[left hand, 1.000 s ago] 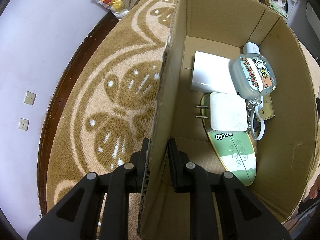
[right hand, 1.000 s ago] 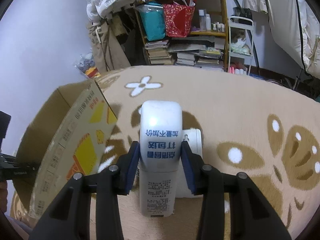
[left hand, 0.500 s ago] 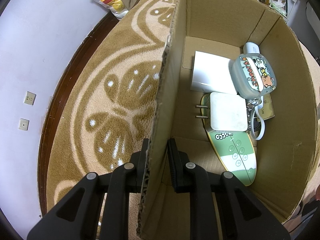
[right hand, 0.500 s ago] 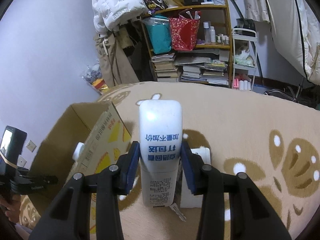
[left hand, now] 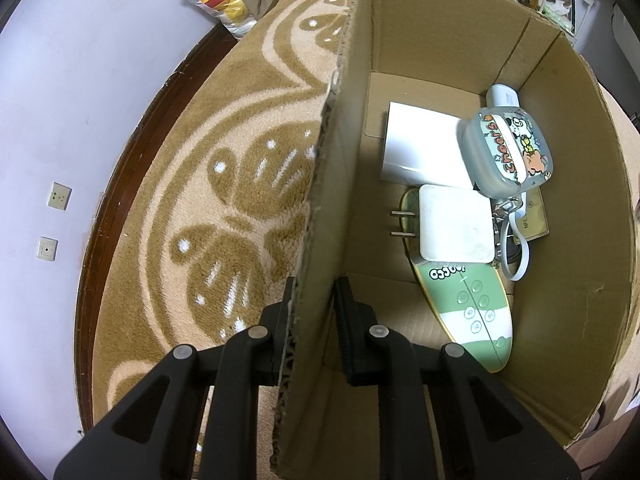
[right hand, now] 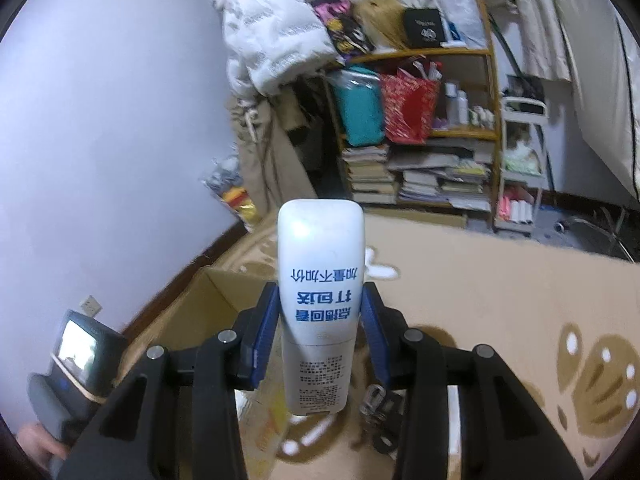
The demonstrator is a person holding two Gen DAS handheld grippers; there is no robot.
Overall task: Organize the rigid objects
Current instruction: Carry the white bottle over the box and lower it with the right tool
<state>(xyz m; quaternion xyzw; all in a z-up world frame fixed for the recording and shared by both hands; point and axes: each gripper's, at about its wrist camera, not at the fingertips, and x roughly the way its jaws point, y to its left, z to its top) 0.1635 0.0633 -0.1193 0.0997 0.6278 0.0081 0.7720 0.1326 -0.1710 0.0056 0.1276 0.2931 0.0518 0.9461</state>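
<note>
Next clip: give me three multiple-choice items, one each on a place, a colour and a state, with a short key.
1. Where does the white charger lie?
A. on the carpet
B. inside the cardboard box
C. on a shelf

2. What colour is the print on the white bottle?
A. blue
B. red
C. green

3. What is the left gripper doing?
A. hanging open
B. clamping the box wall
C. holding the charger

Key: B, it rests on the box floor among other items; A, blue characters on white; B, its fingers sit either side of the wall.

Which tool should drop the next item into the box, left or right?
Right. The right tool already grips the white tube, lifted beside the open cardboard box. The left tool is clamped on the box wall, steadying it.
</note>
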